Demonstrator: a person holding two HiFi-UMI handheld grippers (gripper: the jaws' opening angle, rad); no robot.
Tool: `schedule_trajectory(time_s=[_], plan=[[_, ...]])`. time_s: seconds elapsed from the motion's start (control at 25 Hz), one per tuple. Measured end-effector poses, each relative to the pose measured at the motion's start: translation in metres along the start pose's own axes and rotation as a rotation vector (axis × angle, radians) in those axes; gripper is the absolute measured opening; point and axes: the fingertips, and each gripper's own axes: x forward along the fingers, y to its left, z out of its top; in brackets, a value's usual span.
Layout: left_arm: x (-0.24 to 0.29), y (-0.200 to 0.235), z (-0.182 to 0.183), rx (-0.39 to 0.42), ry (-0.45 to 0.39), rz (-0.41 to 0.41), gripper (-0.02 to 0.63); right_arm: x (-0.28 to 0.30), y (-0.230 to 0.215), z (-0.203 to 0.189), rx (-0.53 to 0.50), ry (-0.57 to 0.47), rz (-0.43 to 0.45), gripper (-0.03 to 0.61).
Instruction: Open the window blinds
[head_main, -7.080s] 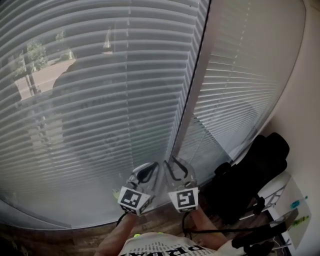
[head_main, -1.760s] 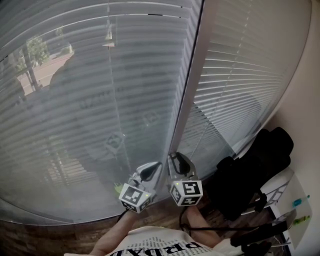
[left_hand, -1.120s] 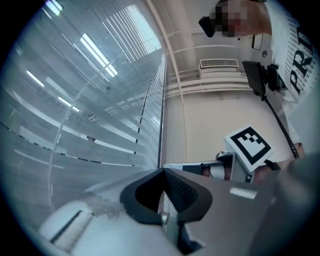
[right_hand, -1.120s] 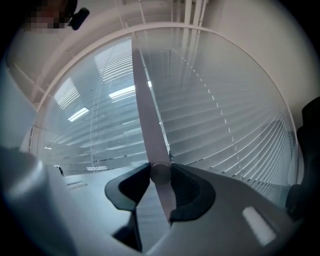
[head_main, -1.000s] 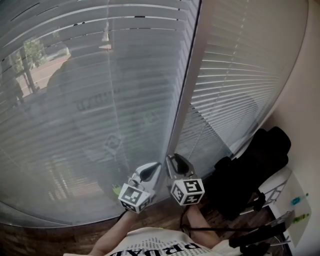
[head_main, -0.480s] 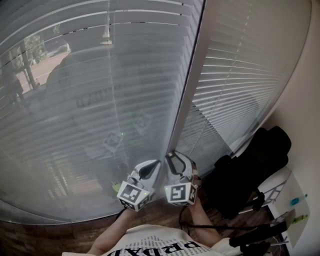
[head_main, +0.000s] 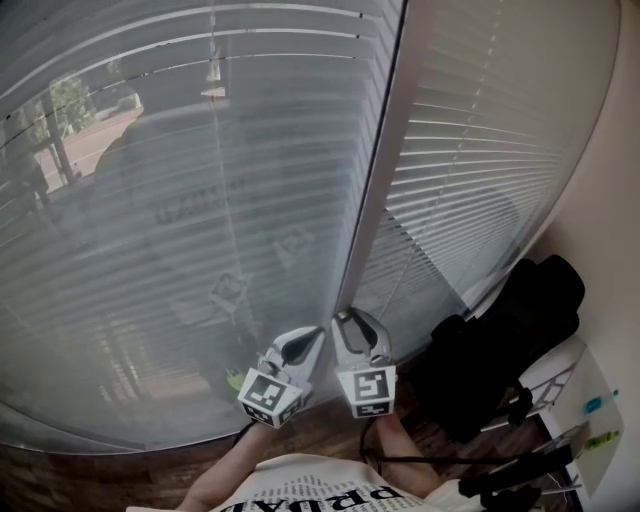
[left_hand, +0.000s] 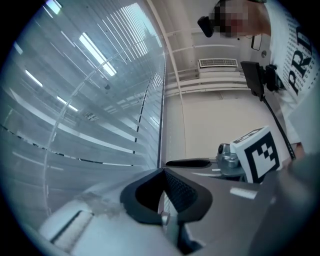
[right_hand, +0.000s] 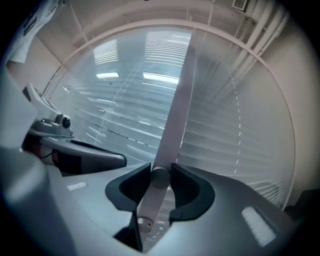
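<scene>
Grey slatted blinds (head_main: 180, 200) cover the left pane, and a second set (head_main: 480, 150) covers the right pane. A pale frame post (head_main: 385, 150) stands between them. Trees and the street show faintly through the left slats. Both grippers sit side by side at the foot of the post. My right gripper (head_main: 345, 322) (right_hand: 160, 172) is shut on the blind's pale tilt wand (right_hand: 175, 110), whose round end lies between the pads. My left gripper (head_main: 314, 336) (left_hand: 163, 172) has its jaws together. I cannot tell whether anything thin is between them.
A black bag or chair (head_main: 500, 350) stands low on the right against the wall. A white table corner (head_main: 585, 410) with small items lies beyond it. Wooden floor (head_main: 330, 432) runs under the window. The person's printed shirt (head_main: 310, 490) fills the bottom edge.
My right gripper has rolled about its own axis on the wand, so its marker cube now faces squarely. The left gripper has stayed put. Since the oldest frame the left slats have become more see-through.
</scene>
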Motion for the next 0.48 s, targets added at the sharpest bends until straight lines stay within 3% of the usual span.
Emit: schedule_trajectory(time_s=[0.48], plan=[[-0.0004, 0.0012, 0.0028, 0.001, -0.008, 0.005, -0.008, 0.0001, -0.0073, -0.0032, 0.272, -0.027, 0.002, 0.133]])
